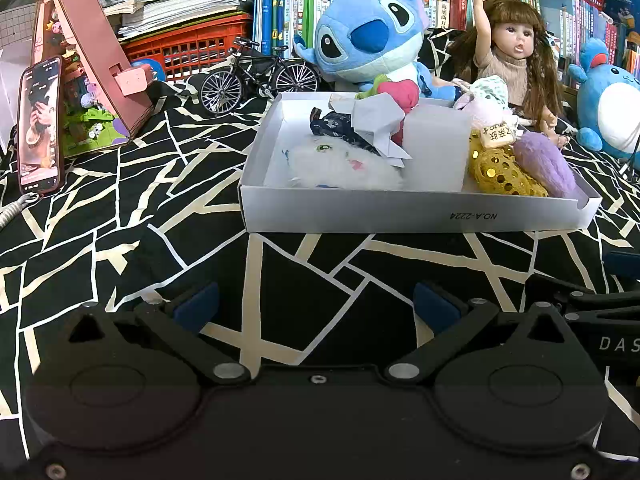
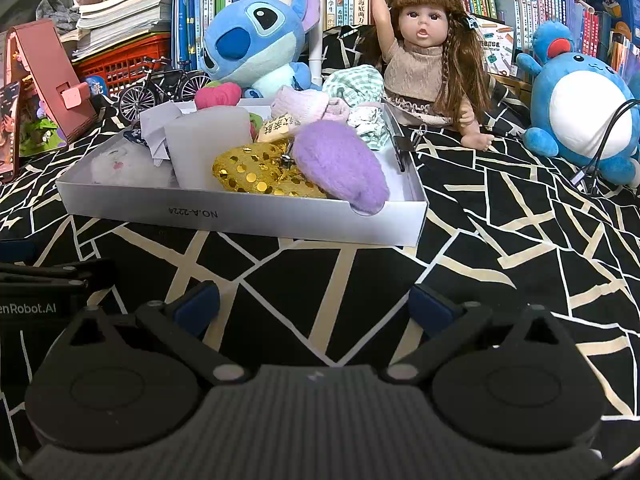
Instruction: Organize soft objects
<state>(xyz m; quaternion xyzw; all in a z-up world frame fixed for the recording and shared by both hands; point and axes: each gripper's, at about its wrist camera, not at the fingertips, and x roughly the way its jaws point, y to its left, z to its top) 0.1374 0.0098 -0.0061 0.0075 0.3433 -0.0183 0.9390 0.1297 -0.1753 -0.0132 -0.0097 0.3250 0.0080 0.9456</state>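
A white shallow box (image 1: 400, 216) sits on the black patterned cloth, also in the right wrist view (image 2: 248, 220). It holds soft things: a white fluffy toy (image 1: 344, 164), a purple plush (image 1: 548, 164) (image 2: 340, 160), a gold sequin pouch (image 1: 500, 172) (image 2: 260, 172), a white foam block (image 1: 436, 148) (image 2: 208, 148), crumpled paper (image 1: 376, 120) and a pink plush (image 1: 400, 92). My left gripper (image 1: 316, 308) is open and empty in front of the box. My right gripper (image 2: 314, 306) is open and empty, beside the left one.
Behind the box are a blue Stitch plush (image 1: 368, 40), a doll (image 1: 516, 60), a model bicycle (image 1: 256, 76) and bookshelves. A phone (image 1: 40, 124) leans on a pink house model (image 1: 88, 64) at left. A blue round plush (image 2: 580, 108) and cables (image 2: 600, 148) lie at right.
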